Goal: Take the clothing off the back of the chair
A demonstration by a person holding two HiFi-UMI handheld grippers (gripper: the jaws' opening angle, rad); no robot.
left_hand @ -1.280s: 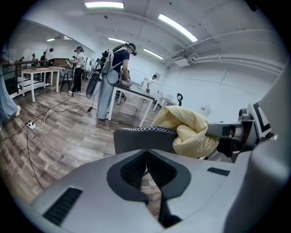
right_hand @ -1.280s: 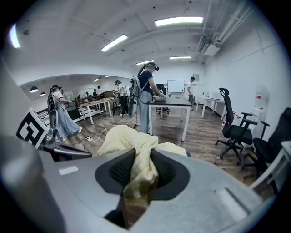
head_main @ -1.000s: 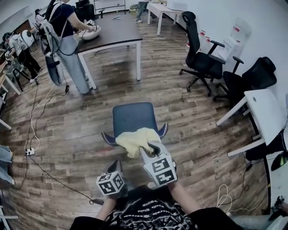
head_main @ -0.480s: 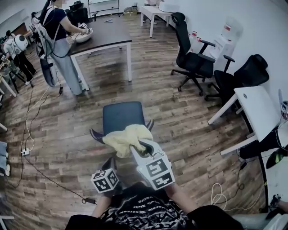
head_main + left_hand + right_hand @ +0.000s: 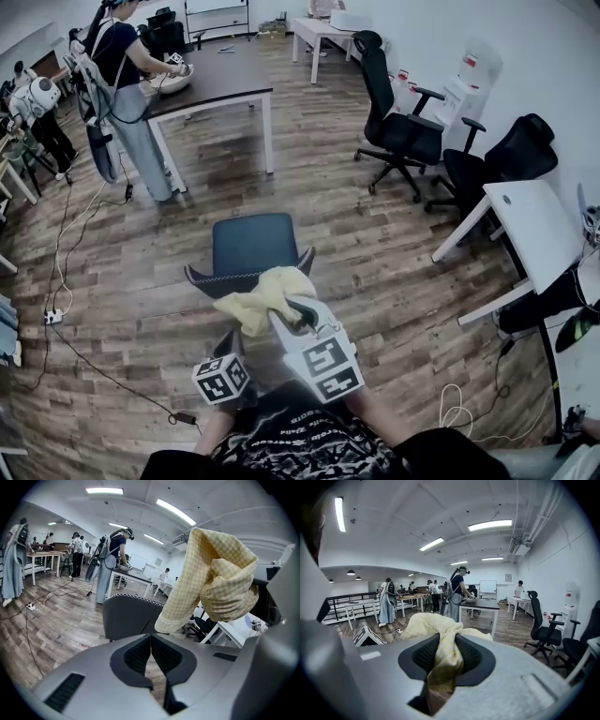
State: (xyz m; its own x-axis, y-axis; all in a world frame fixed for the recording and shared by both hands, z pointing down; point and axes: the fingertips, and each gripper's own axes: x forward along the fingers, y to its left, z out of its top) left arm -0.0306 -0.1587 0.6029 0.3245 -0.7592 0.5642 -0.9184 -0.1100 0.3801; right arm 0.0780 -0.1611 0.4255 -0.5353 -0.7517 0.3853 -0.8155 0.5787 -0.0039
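Clothing [image 5: 265, 302], a pale yellow checked garment, hangs bunched on the near side of the chair [image 5: 246, 246] back, held up by one gripper. On the left, on the chair's near side and close to the person [image 5: 309, 445], the left gripper [image 5: 150, 641] has its fingers [image 5: 133, 657] pressed together with nothing between them. The garment dangles ahead of it and to its right, with a cuffed sleeve drooping in front of the chair back. To the right, the right gripper [image 5: 446, 654] has its fingers [image 5: 423, 656] clamped on a twisted fold of the cloth. The fabric keeps a narrow gap between them, and the rest is heaped beyond the tips, toward the chair. In the head view the left fingers sit mostly behind the marker cube [image 5: 222, 380]. The garment covers the right part of the chair's back rim there, so whether the cloth touches the chair cannot be told. The person's torso is cut off at the bottom edge.
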